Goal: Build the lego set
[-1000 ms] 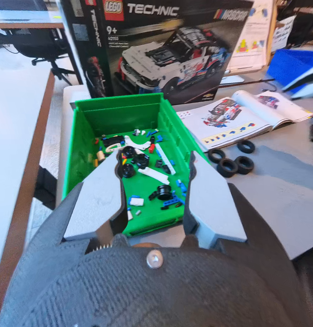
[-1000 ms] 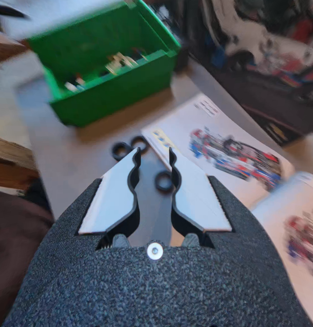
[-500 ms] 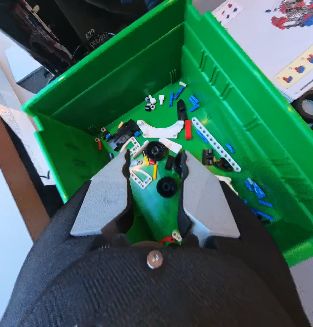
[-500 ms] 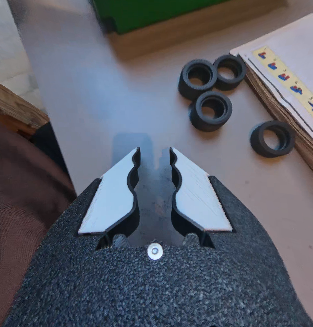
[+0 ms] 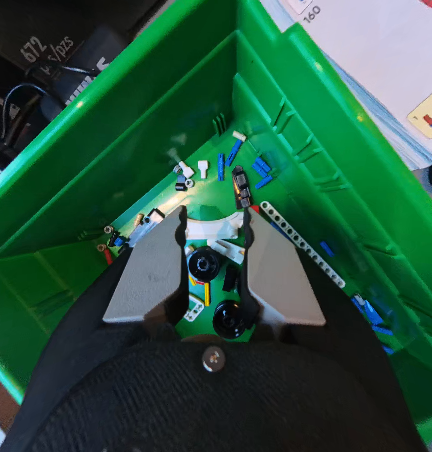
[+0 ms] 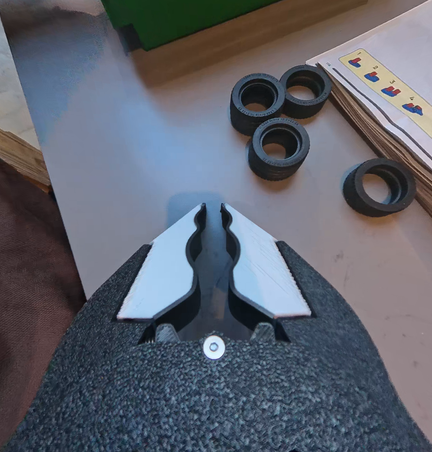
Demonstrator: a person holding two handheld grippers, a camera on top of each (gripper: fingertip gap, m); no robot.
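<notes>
My left gripper [image 5: 214, 210] is open, low inside the green bin [image 5: 136, 122]. A black wheel hub [image 5: 204, 265] lies between its fingers, with a white curved piece [image 5: 215, 227] at the tips. A second black hub [image 5: 228, 320] lies nearer the palm, against the right finger. Small blue, white, yellow and black parts lie around them, with a long white holed beam [image 5: 303, 244] to the right. My right gripper [image 6: 213, 206] is empty just above the grey table, its jaws only a narrow gap apart. Several black tyres [image 6: 278, 151] lie to its upper right.
The open instruction booklet [image 6: 393, 80] lies right of the tyres and shows past the bin's right wall in the left wrist view [image 5: 369, 61]. The bin's corner [image 6: 185, 22] is at the top. The table's left edge [image 6: 63, 220] borders brown cloth [image 6: 26, 269]. A black box [image 5: 38, 36] stands behind the bin. About 30 cm separates my left fingertips from my right.
My left gripper has dropped from above the bin deep into it, its jaws narrowing around a black hub. My right gripper has swung down to the bare table left of the tyres, its jaws narrowing.
</notes>
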